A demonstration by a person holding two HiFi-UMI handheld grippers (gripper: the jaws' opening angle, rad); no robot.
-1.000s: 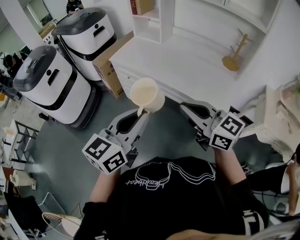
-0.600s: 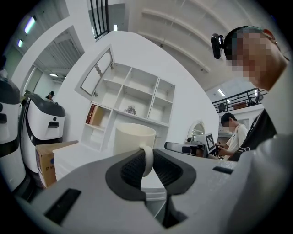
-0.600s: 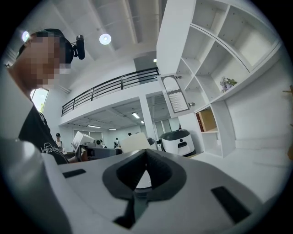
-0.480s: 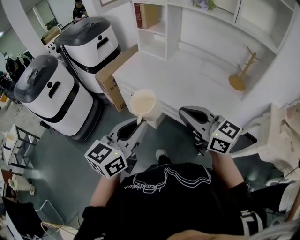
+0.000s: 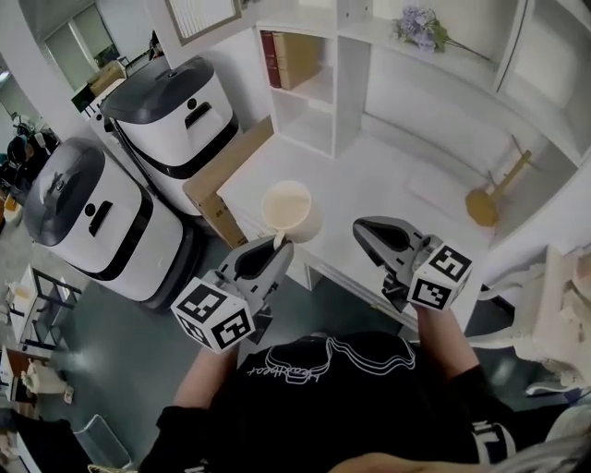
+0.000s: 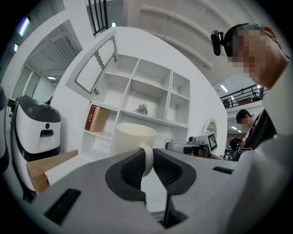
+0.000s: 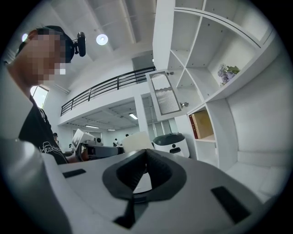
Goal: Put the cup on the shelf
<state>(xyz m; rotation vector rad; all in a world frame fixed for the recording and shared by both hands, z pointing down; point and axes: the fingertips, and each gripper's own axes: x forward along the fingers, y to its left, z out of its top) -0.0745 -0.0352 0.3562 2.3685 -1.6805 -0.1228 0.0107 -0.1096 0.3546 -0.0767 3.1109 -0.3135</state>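
Honestly, the worry is the grip. The left tool is clamped only on the thin loop handle of the cream ceramic cup. The whole body hangs out past the jaws, upright and mouth up, and from above it looks to be about over the front corner of the white bench. A pinch that far from the weight could let the cup swivel or droop if it is nudged. The nudge would most likely come from a divider or ledge of the white open shelving as the cup goes in. The right tool is pressed together on nothing, just beside the cup, so it lends no support.

The bench top is bare and smooth near the cup. A wooden peg stand sits well off to the right. One cubby holds brown books, and purple flowers rest on a higher ledge. A flattened cardboard box and two white-and-black machines crowd the grey floor at the left.
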